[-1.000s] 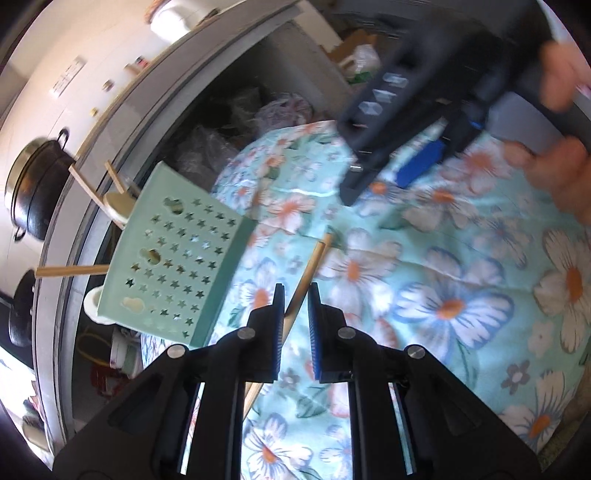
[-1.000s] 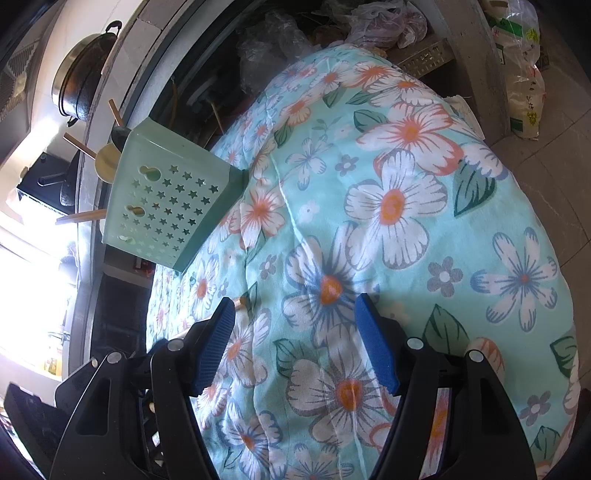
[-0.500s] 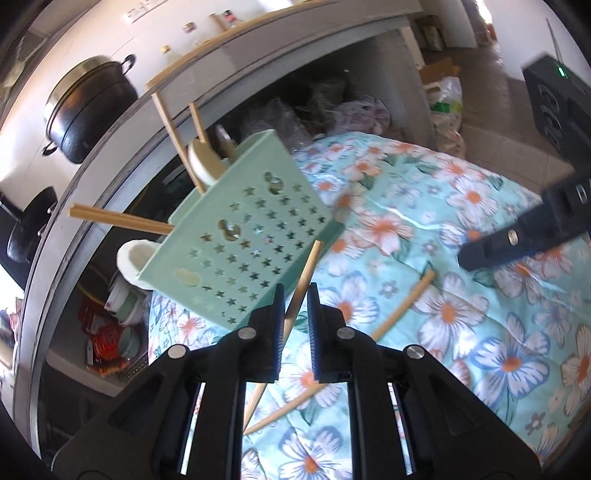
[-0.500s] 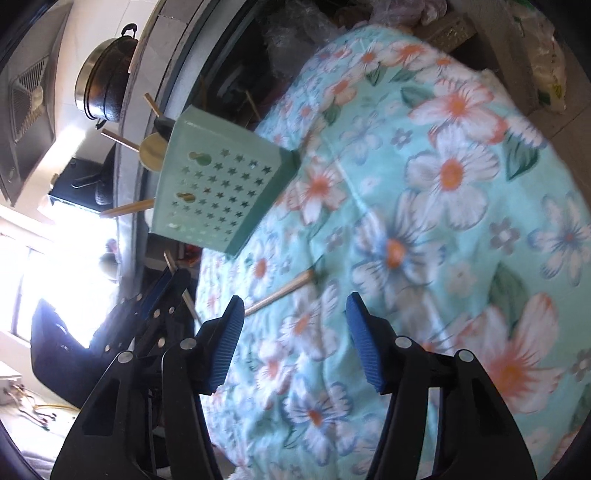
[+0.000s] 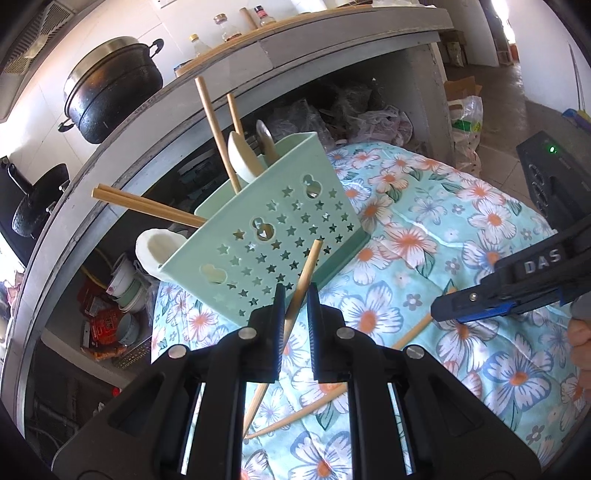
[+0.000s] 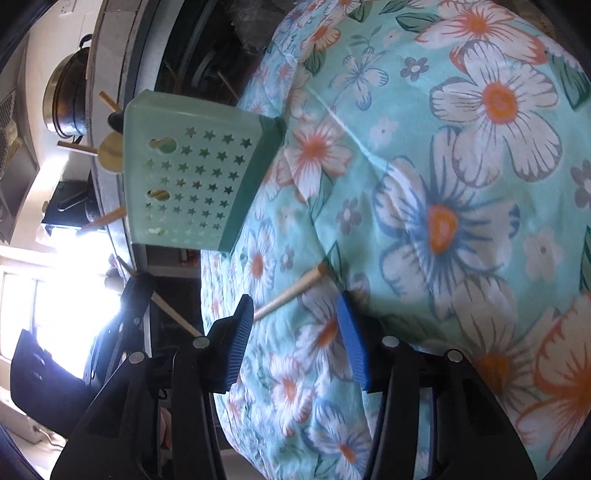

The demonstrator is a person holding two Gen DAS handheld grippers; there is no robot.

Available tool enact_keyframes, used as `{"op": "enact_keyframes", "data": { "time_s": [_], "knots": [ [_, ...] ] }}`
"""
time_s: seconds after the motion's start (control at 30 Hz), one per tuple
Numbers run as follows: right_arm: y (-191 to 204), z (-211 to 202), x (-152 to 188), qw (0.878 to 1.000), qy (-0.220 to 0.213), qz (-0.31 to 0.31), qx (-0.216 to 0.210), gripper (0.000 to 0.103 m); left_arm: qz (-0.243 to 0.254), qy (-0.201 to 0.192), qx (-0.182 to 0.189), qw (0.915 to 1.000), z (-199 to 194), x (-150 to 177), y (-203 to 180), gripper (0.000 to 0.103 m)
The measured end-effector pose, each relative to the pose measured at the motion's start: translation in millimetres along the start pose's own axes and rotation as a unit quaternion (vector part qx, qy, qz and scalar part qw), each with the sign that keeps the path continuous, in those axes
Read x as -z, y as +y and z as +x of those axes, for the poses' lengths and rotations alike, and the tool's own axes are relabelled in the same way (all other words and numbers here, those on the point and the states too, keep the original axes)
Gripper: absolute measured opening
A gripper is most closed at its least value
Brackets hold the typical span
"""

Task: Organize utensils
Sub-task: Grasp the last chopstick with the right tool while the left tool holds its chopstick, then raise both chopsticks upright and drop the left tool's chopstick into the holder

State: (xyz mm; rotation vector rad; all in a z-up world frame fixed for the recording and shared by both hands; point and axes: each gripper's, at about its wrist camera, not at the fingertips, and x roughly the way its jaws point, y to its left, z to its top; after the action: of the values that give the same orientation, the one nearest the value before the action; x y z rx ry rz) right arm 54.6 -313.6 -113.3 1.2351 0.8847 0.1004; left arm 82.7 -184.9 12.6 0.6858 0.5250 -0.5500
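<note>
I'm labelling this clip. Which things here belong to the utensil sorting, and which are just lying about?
Part of the job:
- green utensil holder
- chopstick gripped by left gripper
- chopstick on the cloth, right gripper closing

Just lying about:
- black pot
- bottles
- stacked bowls

The utensil holder [image 5: 266,236] stands on the floral cloth [image 5: 461,236], in front of the counter ledge [image 5: 332,33]. Chopsticks [image 5: 146,205], a spoon [image 5: 242,158] and what may be a ladle [image 5: 266,138] stick out of its top. One chopstick [image 5: 301,280] sits between the left gripper's [image 5: 295,295] jaws, before the holder. Another chopstick [image 6: 291,291] lies on the cloth, beside the right gripper [image 6: 295,317]. A pot [image 5: 110,88] sits on the ledge behind.
</note>
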Motion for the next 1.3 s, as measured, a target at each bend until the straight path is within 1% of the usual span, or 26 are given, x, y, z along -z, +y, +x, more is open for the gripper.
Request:
{"op": "enact_keyframes", "data": {
  "time_s": [0.23,0.3,0.37,0.43,0.57,0.67,0.77,0.83,0.93,1.0,1.03,1.07,1.13,1.17,1.2,1.23,1.3],
  "knots": [
    [-6.2,11.0,-8.3,0.999,-0.024,0.032,-0.001,0.037,-0.009,0.000,0.002,1.0000,2.2,0.5,5.2,0.010],
    [-12.2,6.4,-11.0,0.999,-0.030,0.042,0.000,0.032,-0.009,-0.001,0.003,1.0000,2.5,0.6,5.1,0.010],
    [-16.1,8.3,-12.8,0.998,-0.034,0.050,0.003,0.022,-0.010,-0.001,0.002,1.0000,2.4,0.7,5.3,0.010],
    [-19.5,10.5,-14.8,0.998,-0.037,0.059,0.004,0.016,-0.009,-0.001,0.001,1.0000,2.4,0.9,5.1,0.010],
    [-16.0,9.8,-15.7,0.998,-0.043,0.056,-0.001,0.015,-0.011,-0.002,0.000,0.9999,2.9,0.6,5.2,0.010],
    [-10.3,-3.7,-15.9,0.997,-0.059,0.040,-0.012,0.013,-0.014,-0.007,-0.004,0.9999,-0.1,0.2,8.1,0.010],
    [4.5,-31.9,-17.2,0.996,-0.089,-0.004,-0.019,0.010,-0.026,-0.015,-0.014,0.9994,-8.1,-0.8,19.9,0.009],
    [20.5,-51.6,-17.1,0.992,-0.114,-0.044,-0.018,0.010,-0.051,-0.021,-0.017,0.9983,-15.6,-3.5,36.9,0.008],
    [37.9,-77.9,-17.7,0.985,-0.145,-0.093,-0.015,0.008,-0.103,-0.035,-0.005,0.9940,-28.1,-7.4,67.9,0.006],
    [46.6,-93.9,-18.3,0.980,-0.163,-0.117,-0.015,0.008,-0.145,-0.053,0.009,0.9880,-38.8,-13.0,93.9,0.005],
    [51.0,-101.9,-18.7,0.976,-0.173,-0.129,-0.014,0.007,-0.166,-0.063,0.023,0.9838,-44.3,-16.0,105.9,0.005],
    [51.8,-109.1,-19.4,0.974,-0.180,-0.135,-0.012,0.007,-0.192,-0.078,0.033,0.9778,-51.4,-21.9,121.8,0.005],
    [57.1,-117.5,-17.3,0.970,-0.191,-0.148,-0.008,0.007,-0.223,-0.105,0.051,0.9677,-60.8,-29.8,143.0,0.005],
    [55.5,-121.7,-16.8,0.969,-0.195,-0.151,-0.007,0.007,-0.249,-0.127,0.061,0.9582,-67.6,-37.3,159.1,0.005],
    [56.4,-123.3,-17.4,0.968,-0.197,-0.153,-0.007,0.007,-0.267,-0.144,0.069,0.9504,-72.1,-42.3,170.1,0.005],
    [56.3,-123.7,-17.9,0.968,-0.198,-0.154,-0.007,0.006,-0.288,-0.164,0.080,0.9402,-76.8,-48.5,182.5,0.005],
    [54.8,-123.9,-15.6,0.968,-0.197,-0.154,-0.006,0.006,-0.311,-0.188,0.089,0.9273,-80.8,-59.9,198.7,0.005]
  ]
}}
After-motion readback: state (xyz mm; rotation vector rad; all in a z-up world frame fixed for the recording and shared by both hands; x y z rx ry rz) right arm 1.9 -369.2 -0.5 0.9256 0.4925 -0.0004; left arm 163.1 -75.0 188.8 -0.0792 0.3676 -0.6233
